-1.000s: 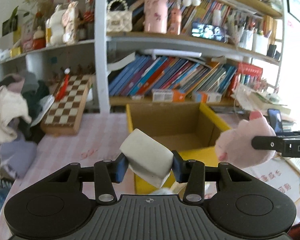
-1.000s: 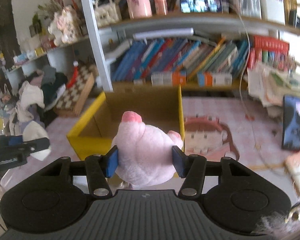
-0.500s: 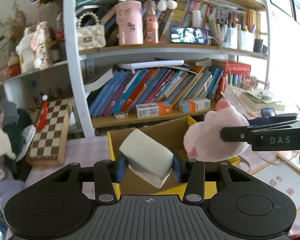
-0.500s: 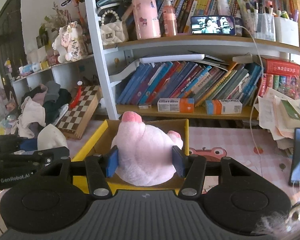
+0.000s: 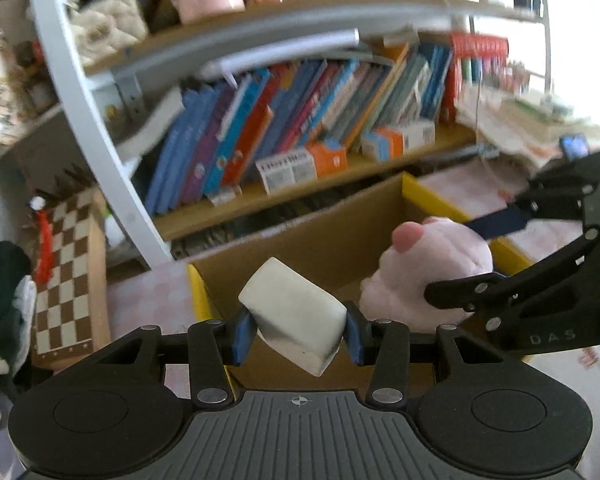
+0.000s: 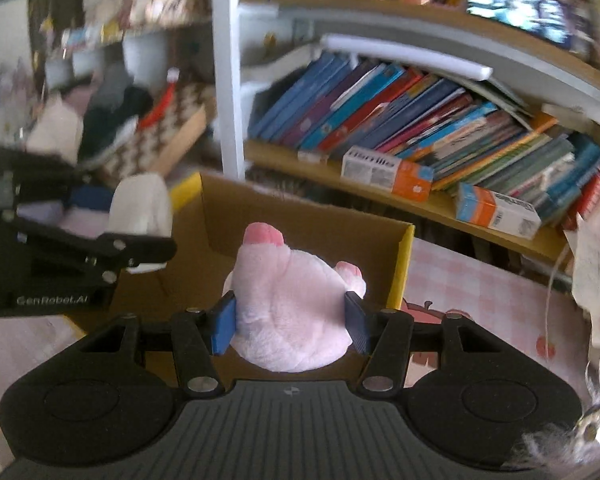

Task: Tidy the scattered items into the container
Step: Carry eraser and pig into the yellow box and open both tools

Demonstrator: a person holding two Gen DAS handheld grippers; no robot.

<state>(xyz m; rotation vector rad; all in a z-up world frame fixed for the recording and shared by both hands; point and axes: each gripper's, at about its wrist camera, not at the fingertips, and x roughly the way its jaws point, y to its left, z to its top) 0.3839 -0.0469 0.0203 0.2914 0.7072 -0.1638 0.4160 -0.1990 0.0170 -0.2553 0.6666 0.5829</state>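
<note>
The box (image 5: 339, 232) sits open on the pink table (image 6: 479, 280) in front of the bookshelf (image 6: 419, 120). My left gripper (image 5: 296, 330) is clamped on a white block (image 5: 292, 312), my right gripper (image 6: 290, 320) on a pink plush toy (image 6: 292, 300); both hang over the box opening. Neither is dropped in yet, so I judge two releases remain, and what else remains outside the box I cannot tell.

left gripper (image 5: 298, 334) clamped, right gripper (image 6: 290, 322) clamped
</note>
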